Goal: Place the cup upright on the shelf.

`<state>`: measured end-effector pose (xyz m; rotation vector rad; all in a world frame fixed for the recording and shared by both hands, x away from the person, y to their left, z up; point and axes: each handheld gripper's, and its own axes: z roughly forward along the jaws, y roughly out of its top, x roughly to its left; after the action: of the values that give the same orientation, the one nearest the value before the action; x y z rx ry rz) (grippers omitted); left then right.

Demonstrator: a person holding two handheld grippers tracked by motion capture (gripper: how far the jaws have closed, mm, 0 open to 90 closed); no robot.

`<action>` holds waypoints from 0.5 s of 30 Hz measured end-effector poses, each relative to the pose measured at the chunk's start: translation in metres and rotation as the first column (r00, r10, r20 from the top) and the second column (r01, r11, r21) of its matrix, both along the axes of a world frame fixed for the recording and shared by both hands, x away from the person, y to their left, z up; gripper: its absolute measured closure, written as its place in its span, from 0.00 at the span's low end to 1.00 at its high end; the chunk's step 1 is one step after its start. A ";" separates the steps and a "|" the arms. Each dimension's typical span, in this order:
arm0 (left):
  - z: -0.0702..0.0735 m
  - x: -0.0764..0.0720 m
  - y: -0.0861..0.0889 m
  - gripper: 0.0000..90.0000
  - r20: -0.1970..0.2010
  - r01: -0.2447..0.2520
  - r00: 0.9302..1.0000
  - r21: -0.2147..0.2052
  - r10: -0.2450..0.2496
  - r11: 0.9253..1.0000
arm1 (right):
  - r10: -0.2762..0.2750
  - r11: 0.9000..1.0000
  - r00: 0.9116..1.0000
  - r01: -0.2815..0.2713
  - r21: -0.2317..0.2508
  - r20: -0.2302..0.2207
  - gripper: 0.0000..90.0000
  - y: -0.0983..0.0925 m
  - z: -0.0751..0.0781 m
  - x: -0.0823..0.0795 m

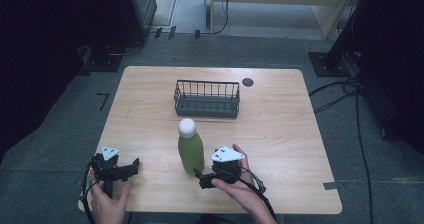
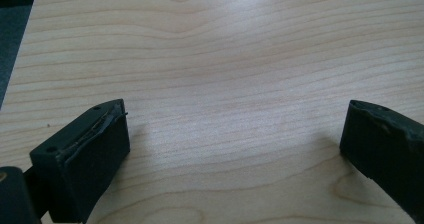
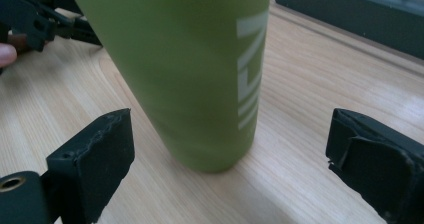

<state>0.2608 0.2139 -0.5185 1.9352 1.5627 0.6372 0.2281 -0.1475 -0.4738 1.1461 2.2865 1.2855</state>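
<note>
Hands at the near desk (image 1: pixel 280 134) edge are holding both grippers apart, the right gripper (image 3: pixel 230 149) reaching around the upright green bottle (image 1: pixel 190 151), risking tipping it through an off-centre squeeze.

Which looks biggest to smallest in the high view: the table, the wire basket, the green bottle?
1. Table, by far.
2. Wire basket.
3. Green bottle, though it stands nearer the camera, so basket versus bottle is close.
</note>
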 end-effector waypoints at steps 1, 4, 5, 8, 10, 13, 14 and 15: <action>0.000 0.000 0.000 0.00 0.000 0.000 1.000 0.000 0.000 1.000 | -0.001 1.000 1.000 0.001 0.003 0.004 0.06 0.002 0.001 0.001; 0.000 0.000 0.000 0.00 0.000 0.000 1.000 0.000 0.000 1.000 | -0.005 1.000 1.000 0.005 0.016 0.006 0.08 0.007 0.003 0.003; 0.000 0.000 0.000 0.00 0.000 0.001 1.000 0.001 -0.001 1.000 | -0.007 1.000 1.000 0.007 0.018 0.005 0.08 0.009 0.003 0.004; 0.000 0.000 0.000 0.00 0.000 0.000 1.000 0.000 0.000 1.000 | -0.001 1.000 1.000 0.000 0.018 0.011 0.09 0.014 0.004 0.006; 0.000 0.000 0.000 0.00 0.000 0.000 1.000 0.000 0.000 1.000 | 0.001 1.000 1.000 -0.001 0.020 0.014 0.10 0.017 0.005 0.007; 0.000 0.000 0.000 0.00 0.000 0.000 1.000 0.000 0.000 1.000 | 0.003 1.000 1.000 -0.004 0.022 0.023 0.12 0.020 0.007 0.007; 0.000 0.000 0.000 0.00 0.000 0.000 1.000 0.000 0.000 1.000 | 0.002 1.000 1.000 -0.003 0.025 0.023 0.13 0.021 0.007 0.007; 0.000 0.000 0.000 0.00 0.000 0.000 1.000 0.000 0.000 1.000 | 0.002 1.000 1.000 -0.003 0.025 0.023 0.13 0.021 0.007 0.007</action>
<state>0.2608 0.2139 -0.5185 1.9351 1.5627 0.6372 0.2356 -0.1261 -0.4666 1.1305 2.2625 1.3248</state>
